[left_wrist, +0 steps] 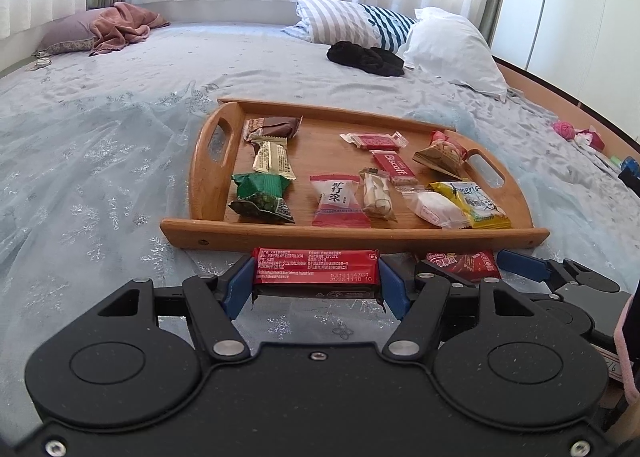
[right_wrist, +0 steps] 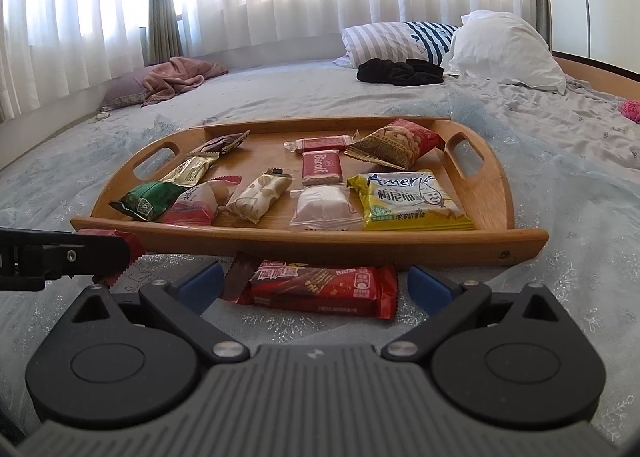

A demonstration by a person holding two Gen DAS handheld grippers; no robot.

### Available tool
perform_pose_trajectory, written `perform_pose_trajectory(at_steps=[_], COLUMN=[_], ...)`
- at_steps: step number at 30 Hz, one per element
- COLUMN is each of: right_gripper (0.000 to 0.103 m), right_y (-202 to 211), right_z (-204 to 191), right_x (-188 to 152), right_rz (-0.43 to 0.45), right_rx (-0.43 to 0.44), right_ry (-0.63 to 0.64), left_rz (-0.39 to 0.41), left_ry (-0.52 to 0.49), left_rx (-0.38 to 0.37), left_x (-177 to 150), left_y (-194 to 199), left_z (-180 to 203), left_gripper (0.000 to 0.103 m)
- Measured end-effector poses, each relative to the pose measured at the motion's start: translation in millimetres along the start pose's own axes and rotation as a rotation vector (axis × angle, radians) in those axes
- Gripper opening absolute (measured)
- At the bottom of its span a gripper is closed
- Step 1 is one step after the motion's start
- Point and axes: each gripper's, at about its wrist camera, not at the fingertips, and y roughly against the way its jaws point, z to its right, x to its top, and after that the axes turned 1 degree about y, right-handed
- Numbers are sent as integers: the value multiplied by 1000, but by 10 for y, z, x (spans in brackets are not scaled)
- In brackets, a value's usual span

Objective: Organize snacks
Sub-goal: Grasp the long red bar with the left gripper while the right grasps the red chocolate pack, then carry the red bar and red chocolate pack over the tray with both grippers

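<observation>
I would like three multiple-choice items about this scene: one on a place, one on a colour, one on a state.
1. Where does the yellow packet lie? A on the tray; B on a pillow; C on the bedsheet.
2. What colour is the held bar in the left gripper? A green; B red; C white.
3. How does the right gripper stand? A shut on a bar; B open around the lying bar; C open over nothing.
1 A: it lies in the tray's near right corner. 2 B: its wrapper is red. 3 B: gaps show at both ends.
</observation>
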Motion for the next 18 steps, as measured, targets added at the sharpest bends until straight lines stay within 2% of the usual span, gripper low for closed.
perform_pose_trajectory(at_steps=[4,18], right_gripper=[99,71], right_y=[2,35], right_z=[-28,-84], right_x=[-14,-34], right_rz=[-8,8], right_rx=[1,-29], right_ry=[4,20], left_rz=[0,-8], left_ry=[-2,-9], left_rx=[14,23], left_x=[-17,-48], left_y=[-39,-100], left_z=[5,49], left_gripper=[64,64])
